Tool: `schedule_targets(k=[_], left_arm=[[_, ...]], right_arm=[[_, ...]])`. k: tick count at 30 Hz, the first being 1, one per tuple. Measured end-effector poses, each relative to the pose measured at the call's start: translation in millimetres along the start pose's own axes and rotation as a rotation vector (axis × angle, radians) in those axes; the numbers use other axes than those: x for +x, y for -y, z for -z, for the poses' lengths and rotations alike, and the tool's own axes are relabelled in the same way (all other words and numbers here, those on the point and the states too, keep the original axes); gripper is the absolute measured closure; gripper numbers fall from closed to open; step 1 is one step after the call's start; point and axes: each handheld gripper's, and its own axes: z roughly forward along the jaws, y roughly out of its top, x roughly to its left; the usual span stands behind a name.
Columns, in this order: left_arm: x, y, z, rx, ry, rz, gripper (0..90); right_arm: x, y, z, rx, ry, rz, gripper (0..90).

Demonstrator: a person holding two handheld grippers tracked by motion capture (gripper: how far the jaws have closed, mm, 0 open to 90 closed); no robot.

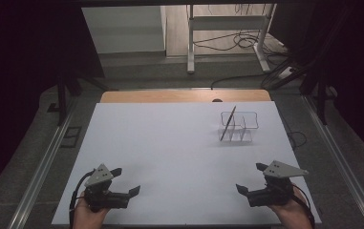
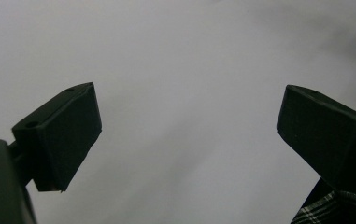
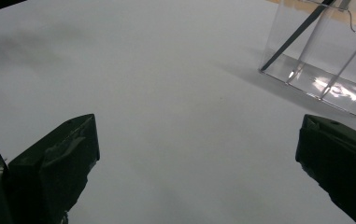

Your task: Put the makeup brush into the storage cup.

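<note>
White worktop (image 1: 179,157) seen from the high view, with both tools resting near its 6 o'clock edge. The left hand-held gripper (image 1: 128,181) lies at about 7 o'clock, held in the person's left hand (image 1: 88,214), jaws pointing toward 3 o'clock and spread wide; in the left gripper view (image 2: 188,130) the two black jaws stand far apart with only bare white surface between them. The right hand-held gripper (image 1: 250,177) lies at about 5 o'clock, held in the right hand (image 1: 292,212), jaws pointing toward 9 o'clock and likewise spread wide with nothing between them; the right gripper view (image 3: 196,154) confirms the broad gap over the bare sheet. A grey three-cornered plate (image 1: 284,169) sits on top of the right tool, and a matching one on the left.

The clear plastic organiser (image 1: 239,126) stands at about 2 o'clock on the worktop, well apart from both grippers, divided into compartments. A thin dark stick (image 1: 228,123) leans tilted inside its left-hand compartment, upper end rising above the rim. In the right gripper view the organiser (image 3: 320,70) appears at 1 o'clock, with the stick (image 3: 297,35) slanting across its near wall.
</note>
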Motion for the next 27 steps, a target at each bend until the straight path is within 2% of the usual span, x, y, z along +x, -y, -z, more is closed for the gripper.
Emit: schedule_targets(k=[27], left_arm=[[5.7, 8.7, 13.0, -0.015, -0.028, 0.017, 6.8]], right_arm=[[-7.1, 22.9, 27.9, -0.010, 0.069, -0.021, 0.0]])
